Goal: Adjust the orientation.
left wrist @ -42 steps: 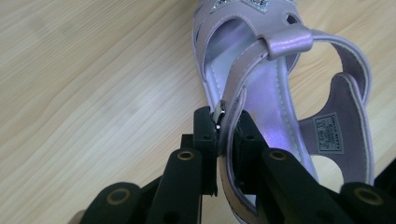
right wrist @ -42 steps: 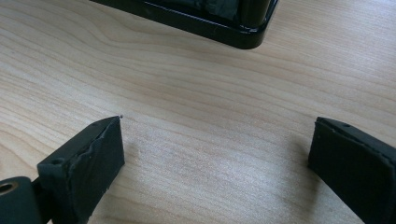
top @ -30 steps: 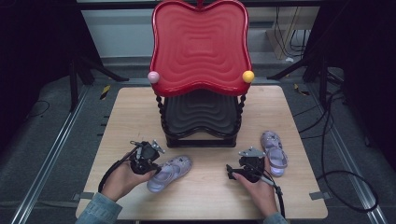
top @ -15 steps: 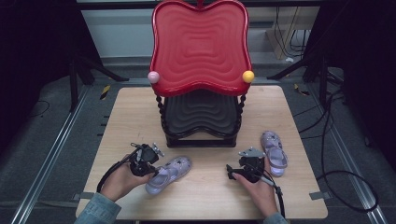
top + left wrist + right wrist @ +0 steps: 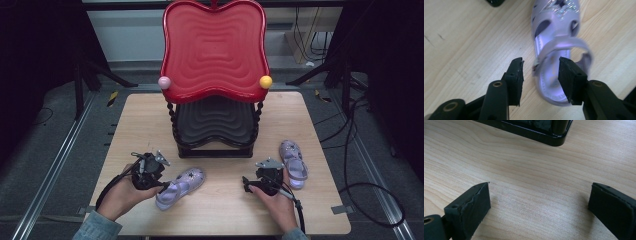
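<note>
A lilac sandal with a glittery star lies on the wooden table in front of the stand. My left gripper is at its heel end. In the left gripper view the gripper is open, with one jaw inside the sandal and the other outside its side wall, a small gap left. The strap looks blurred. A second lilac sandal lies at the right. My right gripper stands just left of it, and its jaws are wide open over bare wood.
A two-tier stand sits mid-table: a red wavy tray on top with a pink ball and a yellow ball, and a black tray below. Its black base lies just ahead of my right gripper.
My left gripper has edged in onto the heel of the near sandal, which has shifted slightly. The right gripper and the other sandal have stayed put.
</note>
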The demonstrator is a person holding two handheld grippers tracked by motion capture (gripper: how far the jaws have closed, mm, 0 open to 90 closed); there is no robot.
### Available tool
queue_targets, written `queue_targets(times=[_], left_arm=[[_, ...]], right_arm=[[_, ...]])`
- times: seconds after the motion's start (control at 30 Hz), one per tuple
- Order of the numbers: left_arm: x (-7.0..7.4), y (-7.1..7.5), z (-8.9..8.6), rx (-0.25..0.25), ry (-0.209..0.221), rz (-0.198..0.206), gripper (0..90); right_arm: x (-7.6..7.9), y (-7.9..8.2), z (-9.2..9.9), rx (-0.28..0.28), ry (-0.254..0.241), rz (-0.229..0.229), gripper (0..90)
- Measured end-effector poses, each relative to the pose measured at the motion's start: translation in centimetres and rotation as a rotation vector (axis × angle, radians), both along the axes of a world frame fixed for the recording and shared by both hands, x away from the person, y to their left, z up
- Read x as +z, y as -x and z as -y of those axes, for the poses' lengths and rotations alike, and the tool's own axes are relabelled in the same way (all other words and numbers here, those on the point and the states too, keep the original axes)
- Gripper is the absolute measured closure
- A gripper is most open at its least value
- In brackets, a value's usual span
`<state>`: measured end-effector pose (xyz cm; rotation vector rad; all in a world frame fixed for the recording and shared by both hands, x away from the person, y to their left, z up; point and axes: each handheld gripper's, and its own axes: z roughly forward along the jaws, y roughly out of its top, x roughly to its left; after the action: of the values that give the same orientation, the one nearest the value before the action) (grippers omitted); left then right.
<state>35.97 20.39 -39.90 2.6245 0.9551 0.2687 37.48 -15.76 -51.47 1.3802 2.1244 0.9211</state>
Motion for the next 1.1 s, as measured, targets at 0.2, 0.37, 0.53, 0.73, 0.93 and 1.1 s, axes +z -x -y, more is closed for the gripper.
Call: queue_targets(times=[0.2,0.37,0.53,0.73,0.93,1.1], left_arm=[[1.5,0.6,0.6,-0.020,0.001,0.015,53.1],[1.8,1.0,1.2,-0.043,-0.014,-0.003,53.0],[2.0,1.6,2.2,-0.088,-0.037,-0.036,55.4],[0.6,1.8,3.3,-0.127,-0.103,-0.088,55.3],[-1.3,1.8,4.0,-0.129,-0.133,-0.119,56.1],[-2.8,1.5,4.2,-0.114,-0.151,-0.144,60.0]], right_arm=[[0.0,0.0,0.0,0.000,0.000,0.000,4.2],[0.0,0.0,0.0,0.003,-0.002,-0.002,4.1],[0.0,0.0,0.0,0.003,-0.002,-0.002,4.1],[0.0,0.0,0.0,0.003,0.000,-0.002,4.1],[0.0,0.0,0.0,0.003,-0.002,-0.002,4.1],[0.0,0.0,0.0,0.004,-0.002,-0.002,4.1]])
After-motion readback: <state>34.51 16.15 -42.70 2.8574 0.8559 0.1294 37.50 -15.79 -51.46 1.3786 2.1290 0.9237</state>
